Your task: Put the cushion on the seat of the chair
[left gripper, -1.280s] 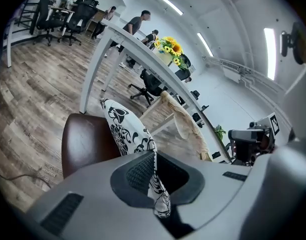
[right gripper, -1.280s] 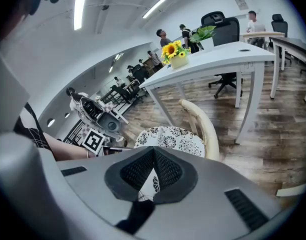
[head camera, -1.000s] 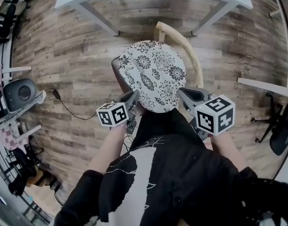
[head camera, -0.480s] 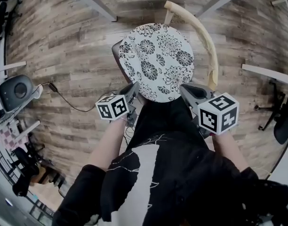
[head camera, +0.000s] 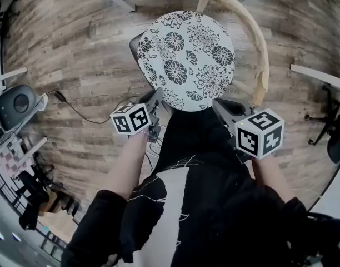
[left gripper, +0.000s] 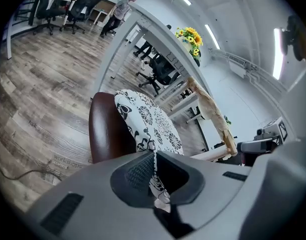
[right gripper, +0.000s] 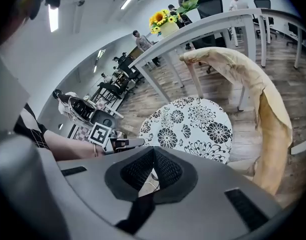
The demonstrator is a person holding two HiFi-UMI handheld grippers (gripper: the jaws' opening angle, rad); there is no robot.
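Placement of the cushion (head camera: 186,60), late lowering phase. Compared with the head view a second ago, both claws have come down towards the chair, and the round floral cushion now sits higher and larger in that view, closer to the curved wooden backrest (head camera: 253,43). The brown seat (head camera: 135,46) shows only as a sliver past the cushion's left edge. The left claw (head camera: 157,96) is clamped on the near rim, with patterned fabric visibly pinched between its pads. The right claw (head camera: 217,103) is likewise closed at the rim, a strip of pale fabric showing between its pads. In the left gripper view the cushion rides tilted above the seat, near edge raised; whether its far edge already touches cannot be told. By this reading the cushion is almost centred over its target, and what remains is to settle it flat and let go. Count: one cushion, one chair, two claws, two marker cubes, one white bench (left gripper: 158,34) beyond the chair bearing one bunch of sunflowers (left gripper: 189,36), and one cable (head camera: 86,118) on the wooden floor.
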